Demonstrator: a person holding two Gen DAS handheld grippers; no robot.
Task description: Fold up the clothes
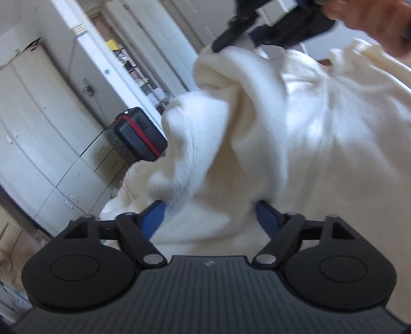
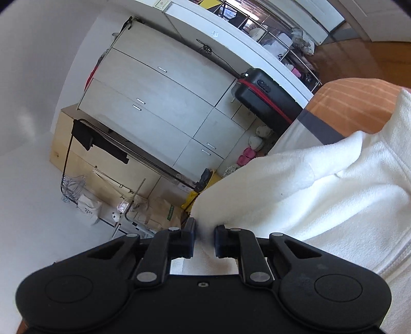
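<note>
— While the cream-white fleece garment (image 2: 321,195) hangs bunched in the air like this, what has each tool got?

— The right gripper (image 2: 205,240) has its blue-padded fingers drawn nearly together on an edge of the fleece, a thin ridge of cloth pinched between them. The left gripper (image 1: 209,218) stands much wider; the fleece (image 1: 257,133) fills the gap and billows ahead of it, but whether its pads truly bite the cloth I cannot tell (the view is blurred).

— And the garment itself?

— Lifted, spreading forward and to the right of the right tool, above an orange striped bedcover (image 2: 354,100). From the left tool the other gripper shows far ahead, up and to the right, gripped by a hand (image 1: 372,23).

— How would you do this part well?

— Judging by the slack folds, I'd keep both holds on matching edges, draw the tools apart until the cloth hangs flat, then lay it down smoothly — fleece is thick and springy, so a shallow pinch may slip.
</note>
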